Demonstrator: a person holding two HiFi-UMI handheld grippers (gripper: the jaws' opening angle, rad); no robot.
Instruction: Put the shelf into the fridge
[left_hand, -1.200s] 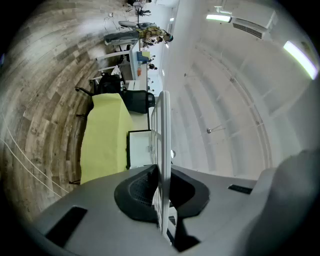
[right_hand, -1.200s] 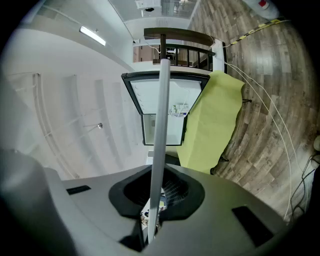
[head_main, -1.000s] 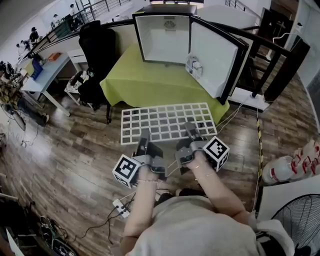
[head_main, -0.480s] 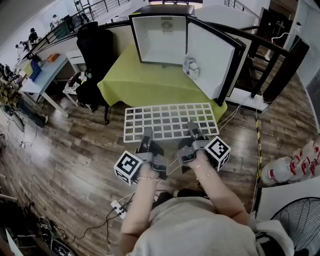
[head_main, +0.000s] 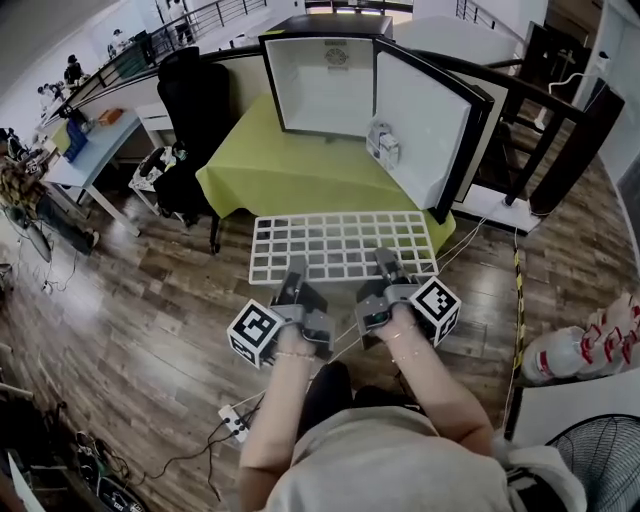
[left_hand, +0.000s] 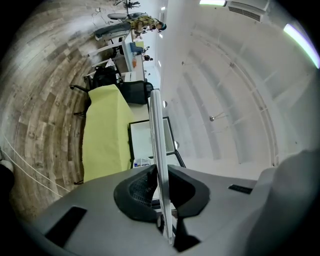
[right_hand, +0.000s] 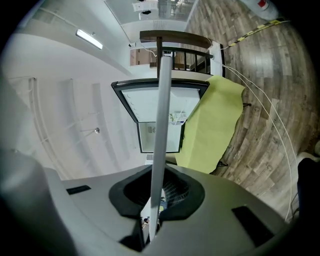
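Left gripper view shows the left gripper (left_hand: 159, 186) with its two dark pads closed tight on the shelf (left_hand: 156, 135). The shelf is seen edge-on there, as a thin white bar running from the jaws up toward 12 o'clock. In the right gripper view, the right gripper (right_hand: 156, 194) is clamped the same way on the same white edge, which also rises toward 12 o'clock. Neither gripper has anything else between its pads.

In the head view, both grippers pinch the shelf's near long side, the left one toward 7 o'clock and the right one toward 5 o'clock. The shelf is a white wire grid held flat and level in the air. Its long axis runs from 9 o'clock to 3 o'clock, and its far long side faces 12 o'clock. It hangs over the wooden floor (head_main: 150, 300), with its far side at the near edge of the green cloth (head_main: 290, 170) that covers a table.

On that table, at 12 o'clock from the shelf, stands the fridge (head_main: 325, 85). Its white inside faces the person, and its door (head_main: 425, 125) is swung open toward 2 o'clock.
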